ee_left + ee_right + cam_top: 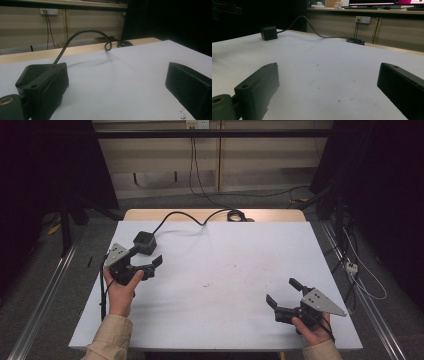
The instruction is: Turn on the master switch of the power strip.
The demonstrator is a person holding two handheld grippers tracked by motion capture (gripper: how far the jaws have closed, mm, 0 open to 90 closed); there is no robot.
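Your left gripper (150,262) sits in the left-centre of the high view, held in your left hand (120,287) over the white rectangular sheet covering the wooden table (215,285). Its two black jaws are spread wide with nothing between them. The small black cube-shaped plastic box (145,242) lies just beyond that gripper, toward the upper left of the sheet, close against the far jaw; from above you cannot tell whether jaw and box touch. In the left gripper view the left jaw hides most of the box, so only its thick black cable (82,37) shows, rising from behind the jaw, arching up through the middle of the frame and dropping to a small coil (124,43) near the bare wooden edge at the far end.

Your right gripper (282,295) is in the lower right of the high view, held in your right hand (312,330) low over the sheet, with its grey three-cornered plate pointing to the right edge. Its jaws are also wide apart and hold nothing. In the right gripper view the same black box (269,33) sits in the upper left of the frame, well apart from these jaws, its cable (312,28) running right to the coil (355,40) at the table's far edge. A few small dark specks mark the sheet between the jaws.
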